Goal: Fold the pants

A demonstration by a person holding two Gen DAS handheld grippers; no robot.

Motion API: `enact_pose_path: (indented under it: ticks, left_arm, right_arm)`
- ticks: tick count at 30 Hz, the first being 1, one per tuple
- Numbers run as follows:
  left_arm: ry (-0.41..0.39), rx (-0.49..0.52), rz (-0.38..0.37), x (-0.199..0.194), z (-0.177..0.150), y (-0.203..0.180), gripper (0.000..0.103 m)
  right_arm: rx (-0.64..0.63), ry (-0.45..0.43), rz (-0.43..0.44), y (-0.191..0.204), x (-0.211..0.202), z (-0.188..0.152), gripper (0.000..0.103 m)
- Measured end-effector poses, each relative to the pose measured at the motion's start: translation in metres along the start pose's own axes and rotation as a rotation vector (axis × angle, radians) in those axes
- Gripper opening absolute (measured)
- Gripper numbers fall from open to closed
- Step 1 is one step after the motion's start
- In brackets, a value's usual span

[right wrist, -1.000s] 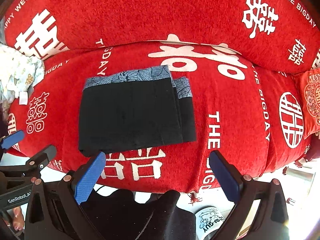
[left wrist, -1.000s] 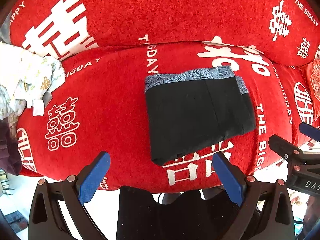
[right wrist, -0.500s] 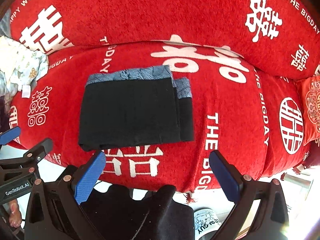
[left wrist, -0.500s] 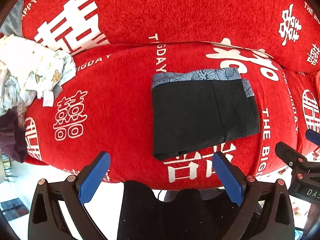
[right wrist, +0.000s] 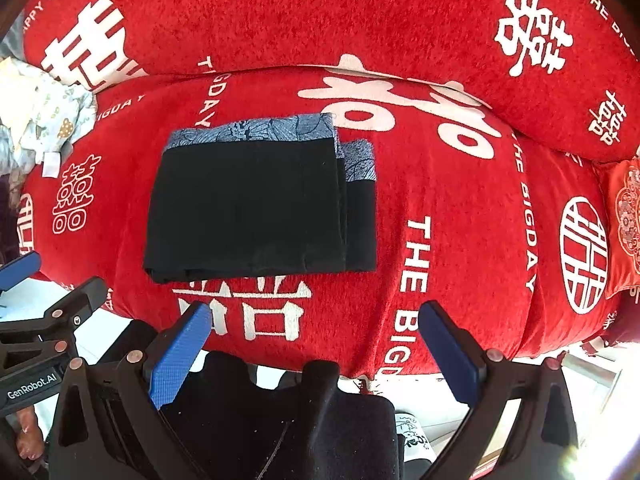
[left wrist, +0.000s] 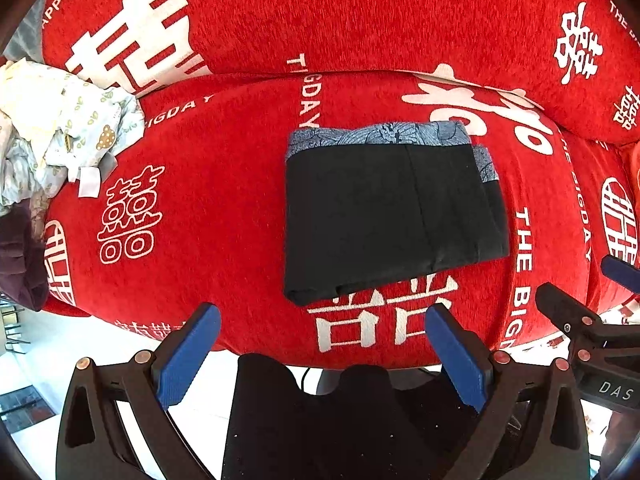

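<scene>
A red sofa [left wrist: 224,208] printed with white characters and lettering fills both views, its seat cushion under a matching back cushion [left wrist: 360,12]. One pair of pants [left wrist: 384,216] lies folded into a flat black rectangle on the seat, a blue patterned band along its far edge, ahead of both tools and touching neither. The left tool [left wrist: 320,344] hangs before the cushion's front edge with its two blue pads spread wide, empty; the pants sit ahead and slightly right. The right tool [right wrist: 316,340] is equally wide and empty, pants ahead-left. One heap of pale printed laundry [left wrist: 60,120] lies far left.
</scene>
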State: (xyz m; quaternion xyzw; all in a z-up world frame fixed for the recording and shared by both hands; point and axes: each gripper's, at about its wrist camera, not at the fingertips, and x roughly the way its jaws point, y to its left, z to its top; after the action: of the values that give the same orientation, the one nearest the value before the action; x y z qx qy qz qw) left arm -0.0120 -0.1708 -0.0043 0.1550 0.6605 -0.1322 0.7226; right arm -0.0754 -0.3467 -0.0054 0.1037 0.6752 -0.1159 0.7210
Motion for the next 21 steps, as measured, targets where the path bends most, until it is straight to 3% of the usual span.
enact_pose_path:
  ticks: [21]
  left_arm:
    - [-0.024, 0.008, -0.008, -0.0045, -0.0014, 0.0001, 0.102]
  right_arm:
    - [-0.004, 0.002, -0.008, 0.0028, 0.0006, 0.0026, 0.103]
